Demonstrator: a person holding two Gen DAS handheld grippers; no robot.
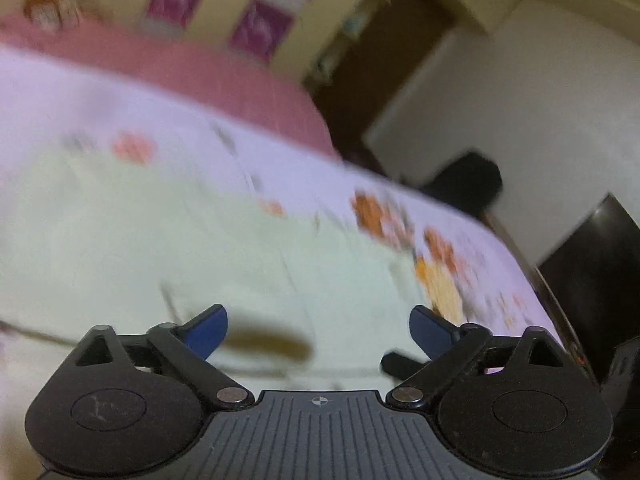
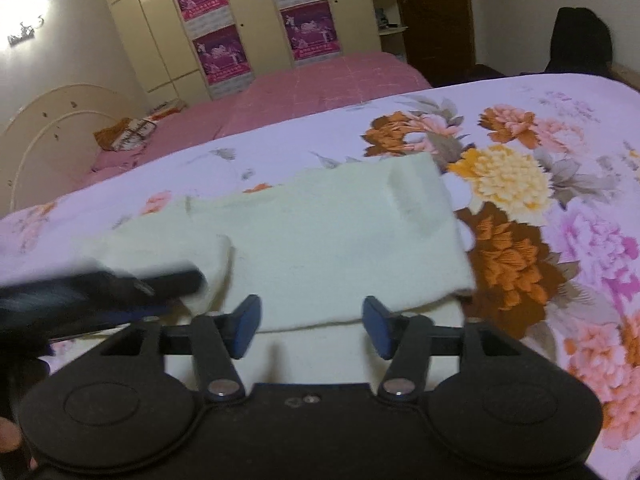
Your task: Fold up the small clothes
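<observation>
A pale cream garment (image 2: 320,232) lies flat on the flowered bedsheet (image 2: 540,120), with one layer folded over and its near edge just ahead of my right gripper (image 2: 311,312). That gripper hovers over the cloth, jaws apart, and nothing sits between the blue pads (image 2: 246,326). The left wrist view is blurred. It shows the same garment (image 1: 200,240) beneath my left gripper (image 1: 319,322), which stands wide open and empty. From the right wrist view, the left gripper (image 2: 120,284) is a dark blur over the garment's left part.
A pink bedcover (image 2: 320,80) lies beyond the sheet, with a cream wardrobe (image 2: 240,20) carrying purple posters behind it. A dark chair back (image 2: 580,36) stands past the bed's far right edge. Dark furniture (image 1: 592,272) stands beside the bed's right side.
</observation>
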